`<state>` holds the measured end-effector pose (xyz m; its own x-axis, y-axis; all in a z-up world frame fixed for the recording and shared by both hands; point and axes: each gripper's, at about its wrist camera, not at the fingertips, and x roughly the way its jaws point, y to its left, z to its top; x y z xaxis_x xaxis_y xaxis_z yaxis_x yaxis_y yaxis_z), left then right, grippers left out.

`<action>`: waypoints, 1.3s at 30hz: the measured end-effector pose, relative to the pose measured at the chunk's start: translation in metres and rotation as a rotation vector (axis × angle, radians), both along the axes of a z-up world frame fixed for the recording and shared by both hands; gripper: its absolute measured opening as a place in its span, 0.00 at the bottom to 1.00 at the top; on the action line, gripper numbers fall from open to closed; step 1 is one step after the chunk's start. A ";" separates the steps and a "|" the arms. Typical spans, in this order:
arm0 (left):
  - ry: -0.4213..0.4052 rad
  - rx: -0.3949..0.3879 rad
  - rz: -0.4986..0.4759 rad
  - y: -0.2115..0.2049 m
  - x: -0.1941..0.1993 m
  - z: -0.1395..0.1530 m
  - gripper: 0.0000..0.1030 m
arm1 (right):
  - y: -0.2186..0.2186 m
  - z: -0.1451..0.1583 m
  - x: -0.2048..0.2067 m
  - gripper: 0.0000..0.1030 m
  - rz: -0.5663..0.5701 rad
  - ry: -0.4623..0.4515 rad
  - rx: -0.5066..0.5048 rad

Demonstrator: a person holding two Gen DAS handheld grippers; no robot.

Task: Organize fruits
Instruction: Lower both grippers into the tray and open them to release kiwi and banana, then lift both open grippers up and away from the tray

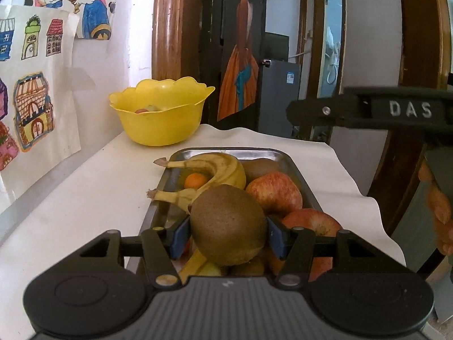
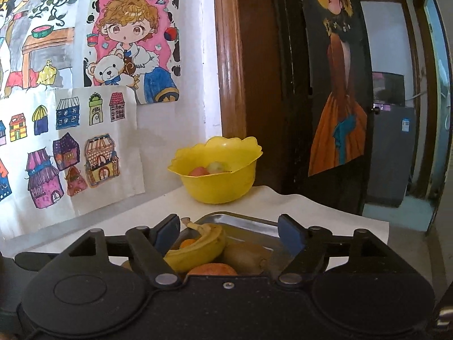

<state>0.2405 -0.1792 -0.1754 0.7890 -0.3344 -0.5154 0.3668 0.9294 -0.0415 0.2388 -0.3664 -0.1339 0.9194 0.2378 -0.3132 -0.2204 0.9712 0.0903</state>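
Observation:
My left gripper (image 1: pixel 228 236) is shut on a brown kiwi (image 1: pixel 228 223), its blue pads pressing both sides, above a metal tray (image 1: pixel 300 170). In the tray lie bananas (image 1: pixel 218 170), a small orange (image 1: pixel 195 180), two red apples (image 1: pixel 273 192) and another kiwi (image 1: pixel 260 167). A yellow bowl (image 1: pixel 161 113) with fruit inside stands at the table's far corner. My right gripper (image 2: pixel 229 233) is open above the tray's (image 2: pixel 254 222) near end, nothing between its pads; below it lie a banana (image 2: pixel 198 249) and a kiwi (image 2: pixel 246 256). The yellow bowl (image 2: pixel 218 178) holds a red and a green fruit.
The table wears a white cloth (image 1: pixel 85 198) and stands against a wall with children's drawings (image 2: pixel 104 130). A wooden door frame (image 2: pixel 229 70) and a dark door with a painted figure (image 2: pixel 337 99) stand behind the bowl. The right gripper's body (image 1: pixel 390 110) crosses the left view's right side.

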 end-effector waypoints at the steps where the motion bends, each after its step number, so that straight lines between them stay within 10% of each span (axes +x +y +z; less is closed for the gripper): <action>1: 0.000 -0.002 0.000 0.000 0.000 0.000 0.60 | -0.001 -0.001 -0.001 0.79 0.000 0.001 -0.001; 16: -0.034 -0.010 -0.009 -0.002 -0.008 0.005 0.71 | -0.007 -0.007 -0.008 0.85 -0.026 0.017 -0.003; 26: -0.082 -0.048 0.022 0.018 -0.038 0.022 0.97 | -0.006 0.010 -0.040 0.97 -0.066 -0.017 0.005; 39: -0.158 -0.064 0.160 0.060 -0.088 0.049 0.99 | 0.003 0.010 -0.085 0.99 -0.086 -0.043 0.092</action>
<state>0.1523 -0.1194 -0.1260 0.9038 -0.2264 -0.3632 0.2213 0.9736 -0.0563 0.1535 -0.3636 -0.1244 0.9499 0.1832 -0.2534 -0.1419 0.9747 0.1725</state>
